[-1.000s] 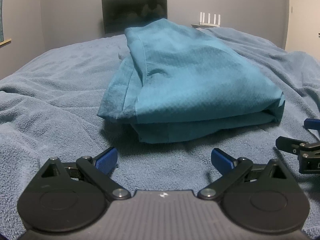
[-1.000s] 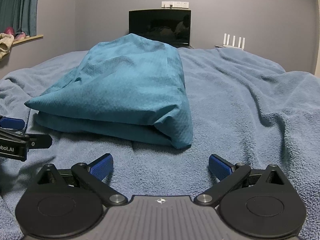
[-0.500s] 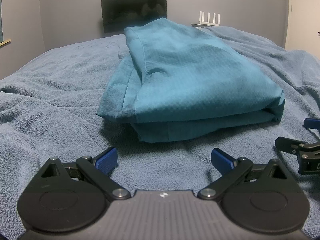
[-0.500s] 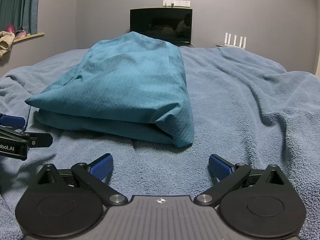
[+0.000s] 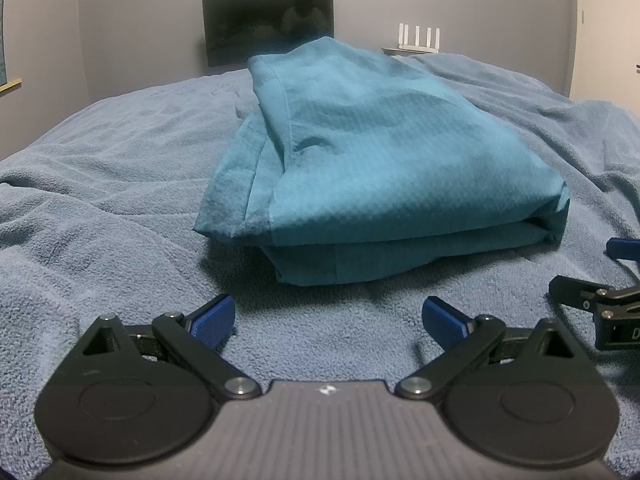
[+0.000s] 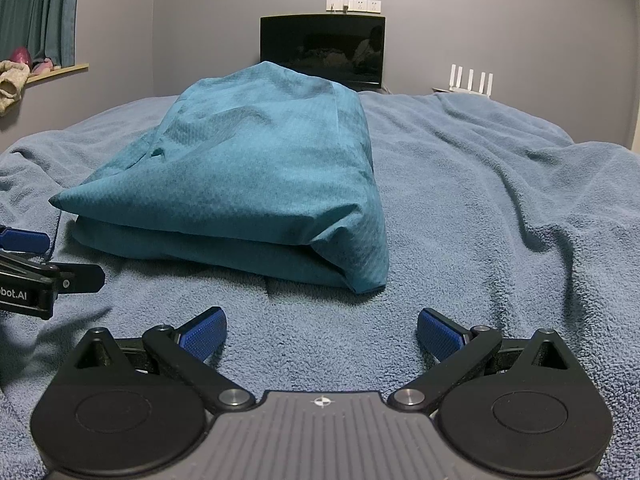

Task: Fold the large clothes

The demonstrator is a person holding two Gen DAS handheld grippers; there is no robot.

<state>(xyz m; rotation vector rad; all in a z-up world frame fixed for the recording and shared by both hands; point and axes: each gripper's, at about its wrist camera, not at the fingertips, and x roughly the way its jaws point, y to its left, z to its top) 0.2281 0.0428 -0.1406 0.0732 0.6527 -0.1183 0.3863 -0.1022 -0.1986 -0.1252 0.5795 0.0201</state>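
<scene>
Both tools empty: left gripper (image 5: 328, 318) and right gripper (image 6: 320, 328) spread wide. Teal garment (image 5: 384, 172), frame centre: soft, light, slippery-looking; we'd pinch its layered near-edge corners.

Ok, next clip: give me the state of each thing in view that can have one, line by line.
Teal garment: folded into a stacked bundle, lying on the blanket, untouched.
Blue blanket: spread out, wrinkled.
Left tool: open, empty, short of the garment.
Right tool: open, empty, short of the garment.
Monitor: screen dark.
</scene>
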